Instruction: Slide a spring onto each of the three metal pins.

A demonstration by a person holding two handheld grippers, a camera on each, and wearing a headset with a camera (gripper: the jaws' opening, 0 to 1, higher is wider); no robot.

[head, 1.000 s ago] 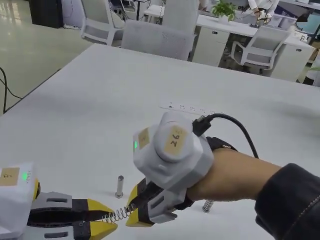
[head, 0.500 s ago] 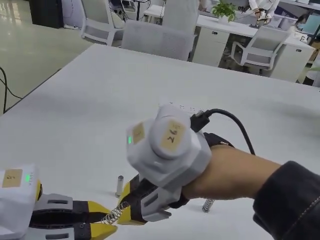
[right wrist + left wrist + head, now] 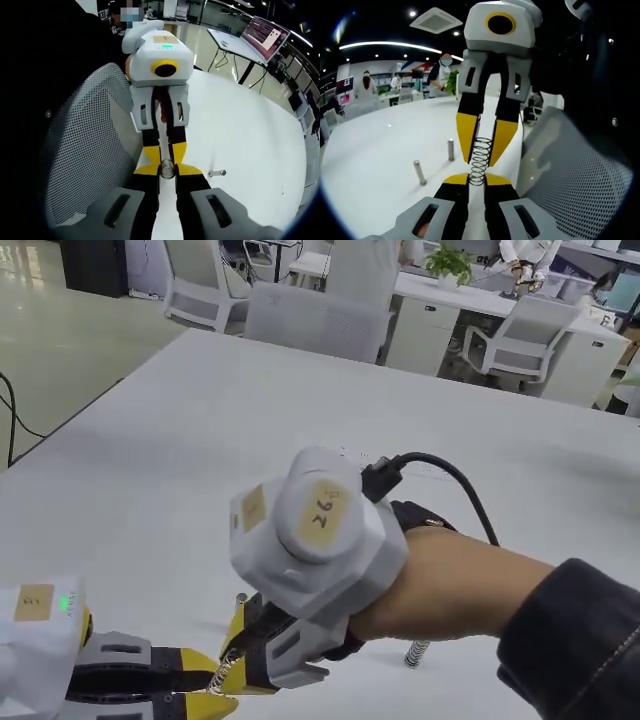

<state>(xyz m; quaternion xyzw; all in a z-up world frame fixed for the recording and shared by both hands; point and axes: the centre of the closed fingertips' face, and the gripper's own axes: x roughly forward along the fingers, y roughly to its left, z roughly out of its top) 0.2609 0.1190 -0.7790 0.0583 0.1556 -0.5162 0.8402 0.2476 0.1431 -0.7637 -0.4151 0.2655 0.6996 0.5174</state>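
Observation:
One short metal spring [image 3: 480,150] hangs between my two grippers, which face each other tip to tip. My left gripper [image 3: 477,179] is shut on one end of it. My right gripper [image 3: 168,173] grips the other end, where the coil [image 3: 168,170] shows end-on. In the head view the right gripper [image 3: 236,658] comes in over the left gripper [image 3: 205,686] at the table's front, the spring [image 3: 222,672] between them. Two bare pins [image 3: 450,149] [image 3: 419,172] stand upright on the white table. One pin [image 3: 240,598] peeks from behind the right gripper's body.
A second spring [image 3: 415,652] stands on the table under the person's forearm [image 3: 450,585]. A white power strip [image 3: 350,453] lies farther back. Grey chairs [image 3: 310,315] and desks stand beyond the table's far edge. A mesh chair back [image 3: 580,165] is close by.
My right gripper has moved left and lower, closing in on the left gripper and taking more of the spring between its jaws. Its body now covers most of the pin.

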